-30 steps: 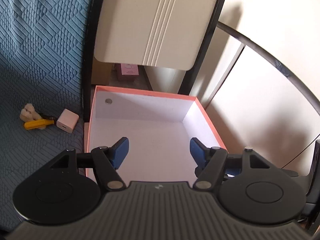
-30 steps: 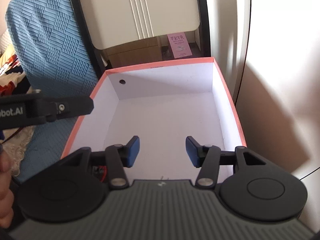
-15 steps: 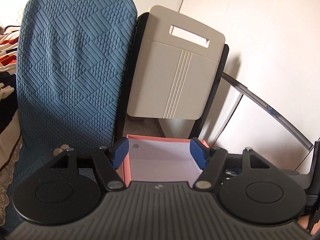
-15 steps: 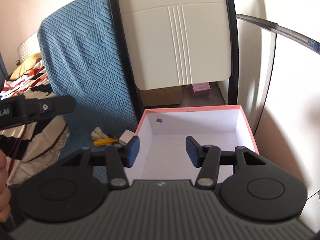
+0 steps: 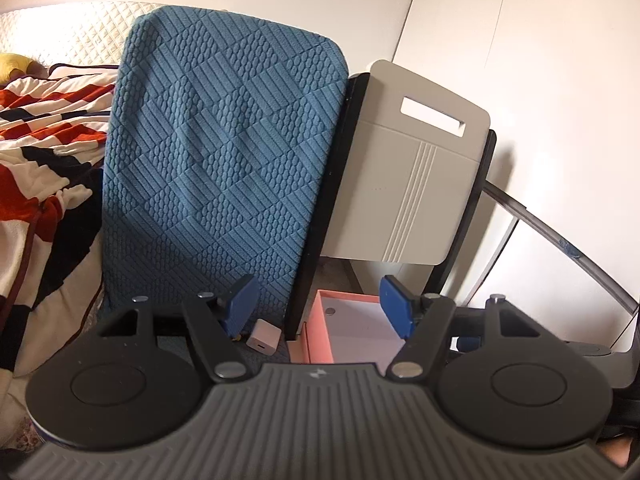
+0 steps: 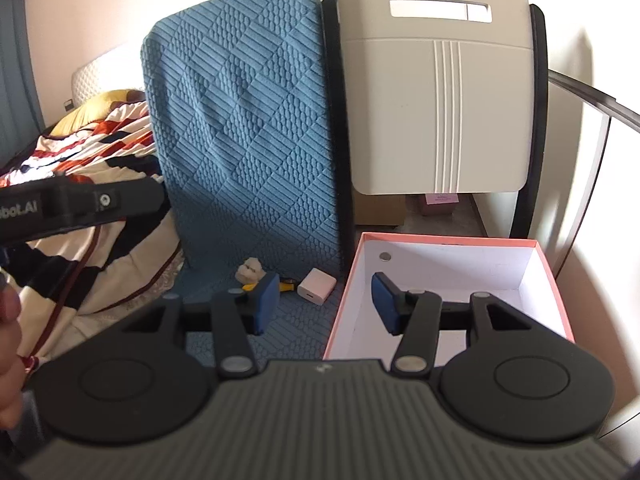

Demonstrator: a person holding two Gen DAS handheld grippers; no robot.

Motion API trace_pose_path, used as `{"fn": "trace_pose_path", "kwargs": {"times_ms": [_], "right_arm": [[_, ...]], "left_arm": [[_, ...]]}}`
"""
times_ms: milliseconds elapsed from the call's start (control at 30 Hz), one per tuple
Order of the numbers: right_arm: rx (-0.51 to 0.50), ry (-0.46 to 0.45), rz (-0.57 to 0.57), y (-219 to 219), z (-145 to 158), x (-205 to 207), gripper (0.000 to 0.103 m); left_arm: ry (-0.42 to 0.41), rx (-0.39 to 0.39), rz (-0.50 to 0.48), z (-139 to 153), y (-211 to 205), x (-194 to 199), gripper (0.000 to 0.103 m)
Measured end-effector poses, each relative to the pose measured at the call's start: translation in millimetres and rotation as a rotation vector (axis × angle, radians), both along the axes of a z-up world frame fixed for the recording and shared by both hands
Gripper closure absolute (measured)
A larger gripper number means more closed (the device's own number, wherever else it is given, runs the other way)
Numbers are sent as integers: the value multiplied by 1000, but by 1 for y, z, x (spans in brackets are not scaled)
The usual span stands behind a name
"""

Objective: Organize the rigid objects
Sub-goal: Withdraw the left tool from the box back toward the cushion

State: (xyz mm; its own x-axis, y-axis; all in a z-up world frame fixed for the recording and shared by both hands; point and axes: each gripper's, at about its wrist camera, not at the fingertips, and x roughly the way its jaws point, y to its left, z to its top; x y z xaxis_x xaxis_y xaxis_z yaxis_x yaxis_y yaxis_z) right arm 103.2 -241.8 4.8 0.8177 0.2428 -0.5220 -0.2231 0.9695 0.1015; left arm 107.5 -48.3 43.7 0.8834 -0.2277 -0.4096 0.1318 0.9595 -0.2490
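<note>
- Left gripper [image 5: 318, 306]: jaws spread wide, nothing between; held high and level, aimed across the seat toward the box — prob. lined up ahead of a reach.
- Right gripper [image 6: 324, 302]: jaws also wide apart, empty; hangs over the seam between blue cushion [image 6: 244, 128] and pink box [image 6: 448, 280].
- Task items on cushion seat, just left of box: pink charger block [image 6: 316, 290], yellow piece [image 6: 286, 286] partly hidden behind right gripper's left pad, small beige lump [image 6: 250, 272] beside it. Close together, likely staged for quick pick + drop.
- Pink box: open top, white inside, looks empty; sits right beside the items, so short carry.
- Around: beige chair back [image 6: 436, 88] w/ black frame behind box, striped blanket [image 6: 104, 160] far left.
- In the way: box's near wall needs clearing w/ each drop; cluster tight, so wide jaws may nudge neighbours.
</note>
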Motion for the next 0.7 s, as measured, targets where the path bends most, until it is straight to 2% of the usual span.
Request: {"fn": "trace_pose_path", "kwargs": {"times_ms": [100,200,400,700], "right_arm": [[-5,8,25,18,-8,-3,49],[-6,19,41,33,-14,-5,49],[-17,34,59,59,-27,-8,49],[-25,74,56,89,-56,-12,49]], "left_arm": [[10,-25,12,-8,18,-6,30],[11,1,33,-14,29,-11,30],[25,4,38,-29,50,-17,30],[105,6,39,-72,75,-23,30]]}}
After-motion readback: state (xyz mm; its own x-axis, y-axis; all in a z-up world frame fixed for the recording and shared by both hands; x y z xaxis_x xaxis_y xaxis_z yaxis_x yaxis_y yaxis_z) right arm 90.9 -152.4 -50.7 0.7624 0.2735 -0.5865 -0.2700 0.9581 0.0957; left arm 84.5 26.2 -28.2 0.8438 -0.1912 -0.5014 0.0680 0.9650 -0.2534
